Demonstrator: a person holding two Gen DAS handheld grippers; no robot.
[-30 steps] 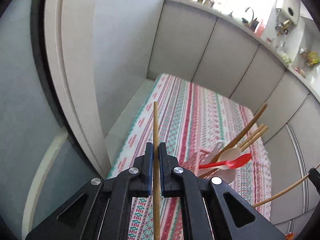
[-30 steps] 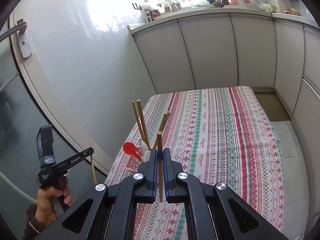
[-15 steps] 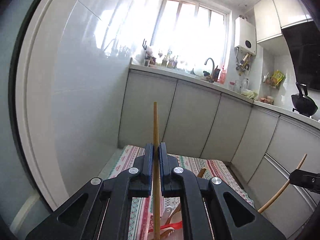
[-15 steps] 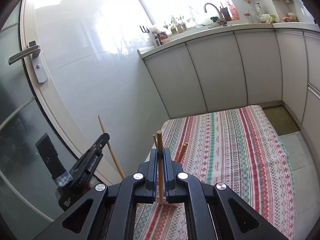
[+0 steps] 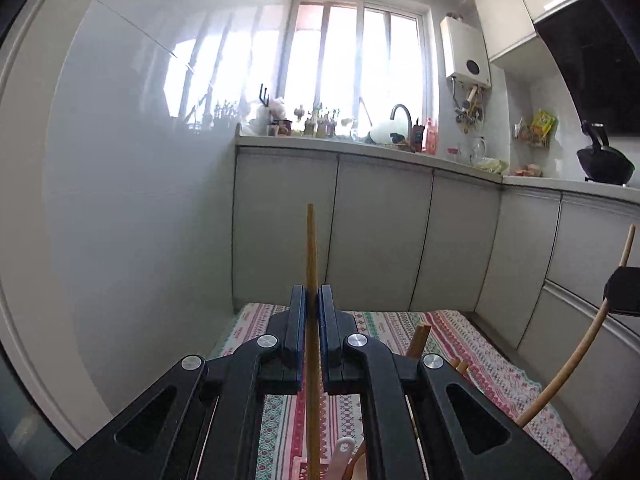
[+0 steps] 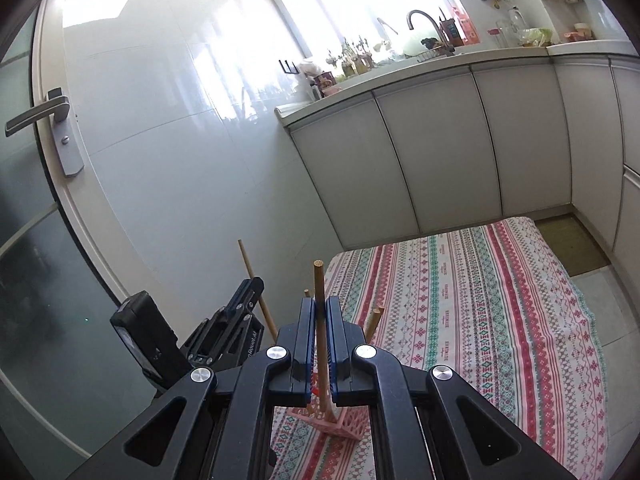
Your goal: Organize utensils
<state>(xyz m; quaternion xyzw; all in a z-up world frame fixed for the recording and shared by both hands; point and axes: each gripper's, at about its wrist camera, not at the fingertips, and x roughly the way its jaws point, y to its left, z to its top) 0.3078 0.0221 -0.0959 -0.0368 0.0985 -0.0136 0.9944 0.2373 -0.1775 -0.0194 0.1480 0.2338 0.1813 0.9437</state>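
My left gripper point(image 5: 313, 300) is shut on a wooden chopstick point(image 5: 311, 248) that stands upright between its jaws; its lower end reaches down toward the pink utensil holder point(image 5: 300, 466) at the bottom edge. My right gripper point(image 6: 320, 312) is shut on another wooden chopstick point(image 6: 319, 284), whose lower end sits by the pink holder point(image 6: 346, 426) on the striped tablecloth point(image 6: 460, 300). The left gripper point(image 6: 244, 300) with its chopstick also shows in the right wrist view, just left of mine. Other chopstick tips point(image 5: 418, 338) stick up from the holder.
The patterned table stands against grey kitchen cabinets point(image 5: 380, 232). A white tiled wall point(image 6: 180, 160) and a glass door with a handle point(image 6: 36, 116) are on the left. A counter with sink and tap point(image 5: 400, 120) runs behind. A black wok point(image 5: 604, 164) sits far right.
Both grippers tilted up from looking down at the table to looking across the kitchen. Both chopsticks came upright over the holder, and the two grippers drew closer together.
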